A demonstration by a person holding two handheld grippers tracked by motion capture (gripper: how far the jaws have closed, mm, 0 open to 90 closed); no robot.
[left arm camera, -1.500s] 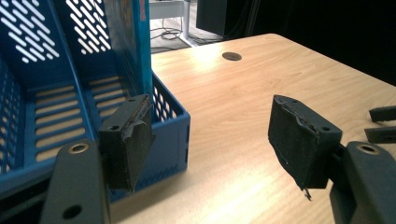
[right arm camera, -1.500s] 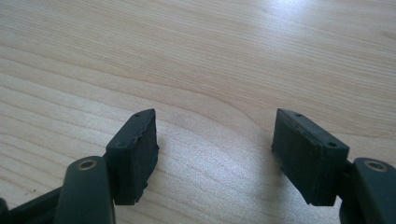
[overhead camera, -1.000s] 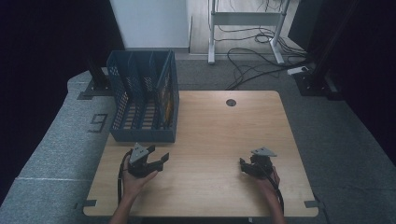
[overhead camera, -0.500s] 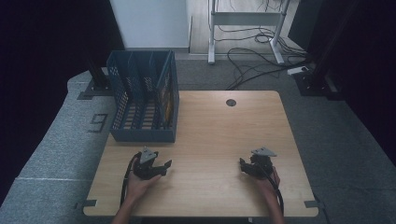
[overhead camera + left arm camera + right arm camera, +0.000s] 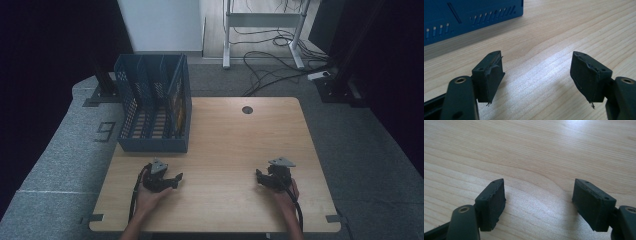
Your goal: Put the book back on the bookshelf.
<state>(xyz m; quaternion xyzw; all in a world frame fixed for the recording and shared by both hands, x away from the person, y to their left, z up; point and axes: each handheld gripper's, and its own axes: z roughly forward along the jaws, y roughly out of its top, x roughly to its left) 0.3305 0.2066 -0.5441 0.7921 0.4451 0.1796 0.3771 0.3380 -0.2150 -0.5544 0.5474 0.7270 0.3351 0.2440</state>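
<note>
Grippers at rest: the left hand-held gripper (image 5: pixel 176 178) and the right hand-held gripper (image 5: pixel 258 176) both lie low over the counter (image 5: pixel 235 145) near its front edge, well apart from each other, a placing that reads as a neutral pose with no work in hand.
Left jaws: wide, nothing between the pads (image 5: pixel 490 75); bare wood shows through the gap, so this hand carries nothing.
Right jaws: wide too, and they have just been opening further; only wood grain lies between the pads (image 5: pixel 492 200), so nothing is gripped or let go here.
Blue rack (image 5: pixel 155 102): stands at the counter's far-left corner, overhanging the left edge a little, upright, with slotted compartments open at the top; something orange-yellow stands in its right-hand compartment, too small to identify.
Nearest thing: the rack's front wall (image 5: pixel 471 17) lies just beyond the left jaws, apart from them, so I judge it the likeliest thing to handle.
Rest of surface: a round cable hole (image 5: pixel 247 109) sits near the far edge.
</note>
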